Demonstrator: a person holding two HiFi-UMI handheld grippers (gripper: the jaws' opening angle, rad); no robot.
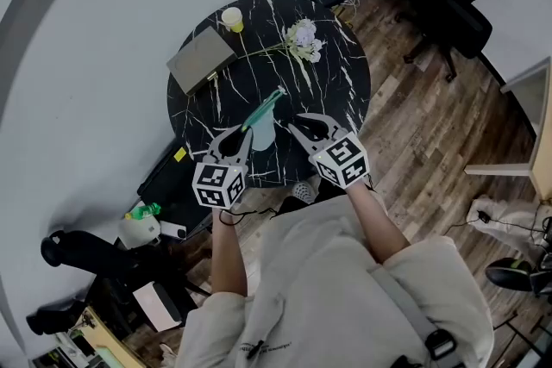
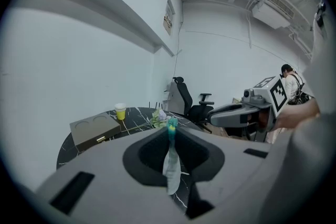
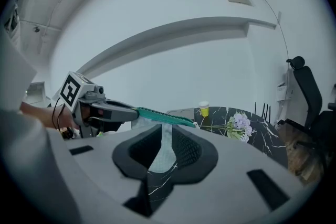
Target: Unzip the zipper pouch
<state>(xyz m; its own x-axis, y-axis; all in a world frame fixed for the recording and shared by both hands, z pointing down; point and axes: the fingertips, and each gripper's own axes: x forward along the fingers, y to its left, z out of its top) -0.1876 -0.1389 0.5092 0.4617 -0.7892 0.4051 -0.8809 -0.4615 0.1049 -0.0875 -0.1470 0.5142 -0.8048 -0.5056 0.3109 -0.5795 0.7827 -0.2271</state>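
The zipper pouch point(image 1: 264, 134) has a teal zipper point(image 1: 263, 109) along its top and a pale body, and it is lifted off the black marble table point(image 1: 341, 90). My left gripper point(image 1: 244, 134) is shut on its near end. In the left gripper view the pouch point(image 2: 171, 162) runs edge-on between the closed tips point(image 2: 171, 131). My right gripper point(image 1: 293, 125) faces the pouch's broad side from the right. In the right gripper view its tips point(image 3: 165, 128) stand a narrow gap apart, with the pale fabric point(image 3: 160, 155) showing through and the zipper point(image 3: 163, 116) crossing just beyond them.
A flat grey-brown box point(image 1: 201, 58), a yellow cup point(image 1: 232, 17) and a spray of pale flowers point(image 1: 304, 39) lie on the far half of the table. A black office chair point(image 1: 448, 4) stands at the upper right, and bags and clutter point(image 1: 147, 228) lie at the left on the floor.
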